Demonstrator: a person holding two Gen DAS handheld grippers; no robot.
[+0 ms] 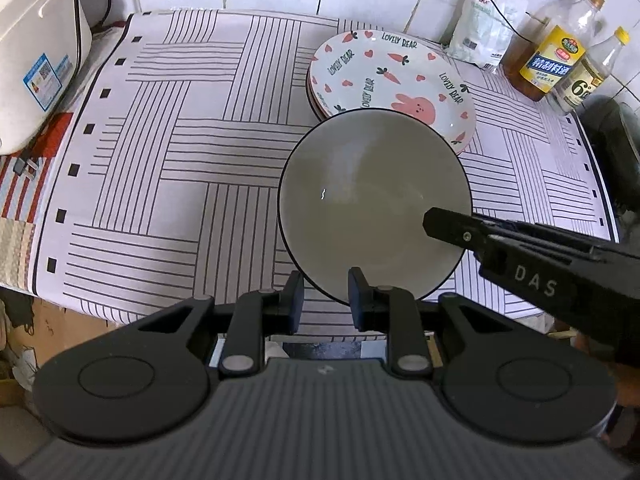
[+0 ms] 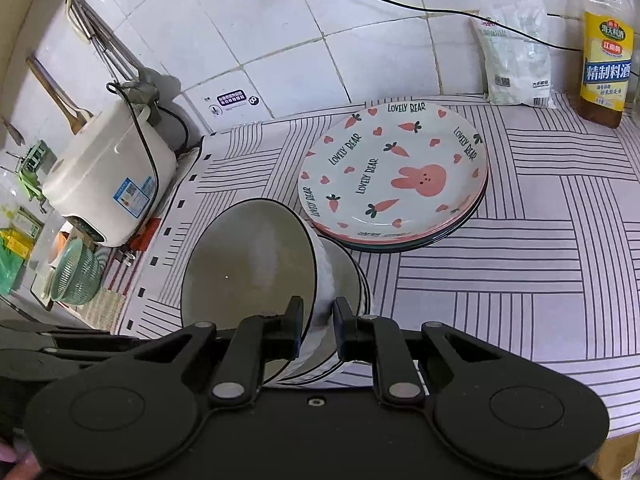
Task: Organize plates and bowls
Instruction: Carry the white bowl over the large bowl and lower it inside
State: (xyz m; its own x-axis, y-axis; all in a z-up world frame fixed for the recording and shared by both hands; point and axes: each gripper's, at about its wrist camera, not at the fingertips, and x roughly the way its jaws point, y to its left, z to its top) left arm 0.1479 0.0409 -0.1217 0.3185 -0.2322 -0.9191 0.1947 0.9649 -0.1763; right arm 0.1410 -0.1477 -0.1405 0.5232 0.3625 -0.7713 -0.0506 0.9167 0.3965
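On the cloth point(image 1: 160, 160), the left gripper point(image 1: 324, 300) pinches the near rim of the bowl point(image 1: 372, 200), pointing steeply down. The right gripper point(image 2: 318, 322) clamps its right wall, tilted above a lower bowl point(image 2: 352, 276) into which it is nesting. The plates point(image 2: 394, 176), a stack of about 3, sit just behind.

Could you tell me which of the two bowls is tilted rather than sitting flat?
The upper bowl, gripped by its rim in both grippers, is tilted; the lower bowl beneath it sits flat on the cloth.
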